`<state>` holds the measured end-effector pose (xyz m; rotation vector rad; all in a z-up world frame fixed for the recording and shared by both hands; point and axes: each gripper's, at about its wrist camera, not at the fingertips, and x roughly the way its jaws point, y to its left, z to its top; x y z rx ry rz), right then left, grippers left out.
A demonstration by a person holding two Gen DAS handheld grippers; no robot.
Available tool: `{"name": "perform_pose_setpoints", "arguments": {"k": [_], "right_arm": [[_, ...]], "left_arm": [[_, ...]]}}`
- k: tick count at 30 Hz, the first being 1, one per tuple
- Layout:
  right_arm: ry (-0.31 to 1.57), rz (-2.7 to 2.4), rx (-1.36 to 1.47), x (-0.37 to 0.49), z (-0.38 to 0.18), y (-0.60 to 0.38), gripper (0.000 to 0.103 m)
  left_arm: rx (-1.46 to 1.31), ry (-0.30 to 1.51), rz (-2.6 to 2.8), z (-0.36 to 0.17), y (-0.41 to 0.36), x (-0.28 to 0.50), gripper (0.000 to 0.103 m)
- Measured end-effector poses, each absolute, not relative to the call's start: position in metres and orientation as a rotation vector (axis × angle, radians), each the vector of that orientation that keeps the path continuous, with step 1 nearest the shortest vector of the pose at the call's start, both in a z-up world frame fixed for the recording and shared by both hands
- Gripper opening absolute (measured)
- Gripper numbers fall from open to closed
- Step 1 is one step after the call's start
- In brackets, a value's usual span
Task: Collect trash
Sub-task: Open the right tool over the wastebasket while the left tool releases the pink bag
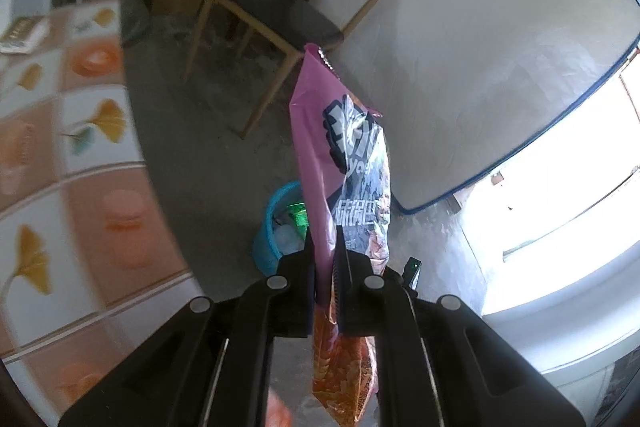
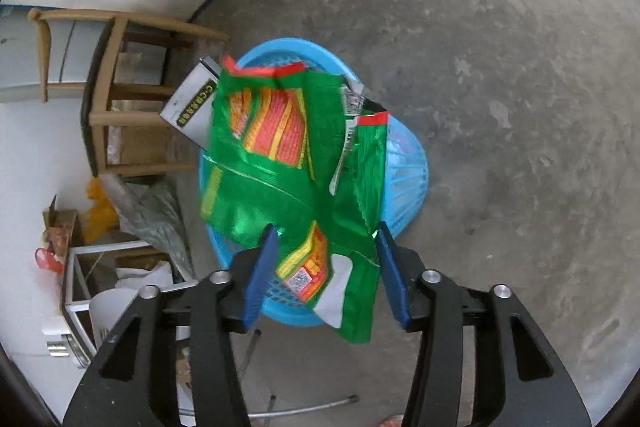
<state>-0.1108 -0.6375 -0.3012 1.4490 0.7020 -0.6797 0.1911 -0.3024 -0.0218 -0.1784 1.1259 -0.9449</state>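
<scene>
A: Start on the left. What's the left claw (image 1: 324, 259) doing?

B: It's clenched on the pink snack bag (image 1: 344, 163). The bag's long axis runs along the claw's own line, standing out ahead of the fingertips, with its orange end hanging behind them. The blue basket (image 1: 266, 227) sits on the floor just beyond and a little left of those tips, half hidden by the bag. The bench (image 1: 72, 155) with its patterned cloth lies well left of the basket, and a wooden chair (image 1: 280, 19) stands beyond the basket.

A: And on the right?

B: The right claw (image 2: 326, 267) is released, its jaws standing wide and neither blue pad pressing on anything. The green wrapper (image 2: 288, 155) is loose between and ahead of them, spread over the basket's mouth, with a grey-and-white packet (image 2: 190, 103) poking out at the basket's far-left rim.

A: So which hand is nearer the basket?

B: The right one, I'd judge: it looks almost straight down into it. The left still has to bring the pink bag over the rim, so that its length points down into the opening, before letting go.
</scene>
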Motion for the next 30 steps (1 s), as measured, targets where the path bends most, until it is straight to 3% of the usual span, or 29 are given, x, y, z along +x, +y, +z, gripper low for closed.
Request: {"name": "perform_pose_setpoints", "arguments": {"k": [4, 9, 11, 13, 15, 17, 22, 25, 30], "right_arm": [[0.698, -0.705, 1.328, -0.13, -0.278, -0.633, 0.059], [0.624, -0.675, 1.361, -0.151, -0.273, -0.631, 0.059], [0.585, -0.677, 1.389, -0.161, -0.272, -0.629, 0.059], [0.55, -0.683, 1.414, -0.169, -0.27, -0.627, 0.059], [0.523, -0.691, 1.439, -0.174, -0.269, -0.629, 0.059], [0.525, -0.698, 1.436, -0.179, -0.264, -0.628, 0.059], [0.57, -0.714, 1.321, -0.174, -0.245, -0.629, 0.058], [0.562, -0.763, 1.208, -0.166, -0.225, -0.626, 0.051], [0.589, -0.729, 0.952, -0.114, -0.181, -0.619, 0.046]], "left_arm": [[-0.225, 1.222, -0.961, -0.041, -0.343, 0.199, 0.007], [-0.309, 1.32, -0.967, -0.075, -0.41, 0.206, 0.007], [-0.317, 1.386, -0.936, -0.101, -0.437, 0.209, 0.018], [-0.293, 1.511, -0.898, -0.137, -0.457, 0.211, 0.055], [-0.316, 1.674, -0.788, -0.181, -0.461, 0.212, 0.057], [-0.369, 1.688, -0.71, -0.193, -0.445, 0.212, 0.057], [-0.37, 1.605, -0.769, -0.159, -0.412, 0.22, 0.057], [-0.305, 1.502, -0.85, -0.117, -0.399, 0.219, 0.057], [-0.074, 1.139, -1.001, -0.013, -0.353, 0.192, 0.069]]}}
